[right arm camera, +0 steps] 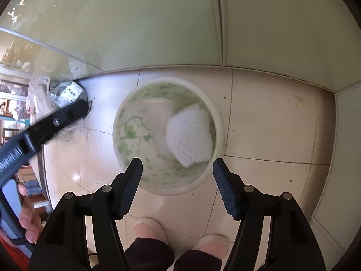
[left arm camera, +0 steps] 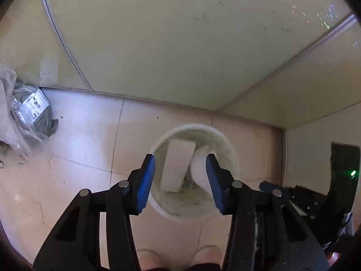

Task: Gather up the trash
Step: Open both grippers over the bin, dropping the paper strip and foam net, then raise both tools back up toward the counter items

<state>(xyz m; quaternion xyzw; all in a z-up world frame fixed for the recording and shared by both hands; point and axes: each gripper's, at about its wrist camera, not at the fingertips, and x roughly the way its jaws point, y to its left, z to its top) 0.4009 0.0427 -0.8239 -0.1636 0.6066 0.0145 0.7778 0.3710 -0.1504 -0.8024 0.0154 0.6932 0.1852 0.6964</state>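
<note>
The tiled floor (right arm camera: 270,117) meets pale green walls (left arm camera: 180,45), and on it stands a white bin (right arm camera: 216,122) with a green leaf pattern inside, holding a pale box (left arm camera: 178,164) and a white netted foam wad (right arm camera: 189,133). By the wall lies a grey packet (left arm camera: 33,108) in clear plastic; its white label is too blurred to read. Both the left gripper (left arm camera: 180,178) and right gripper (right arm camera: 178,187) hang above the bin with jaws apart, nothing pressed between them.

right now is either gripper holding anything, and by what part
Nothing is held. The right gripper and left gripper both stand open over the bin; the white foam piece is loose inside it, touching neither.
</note>
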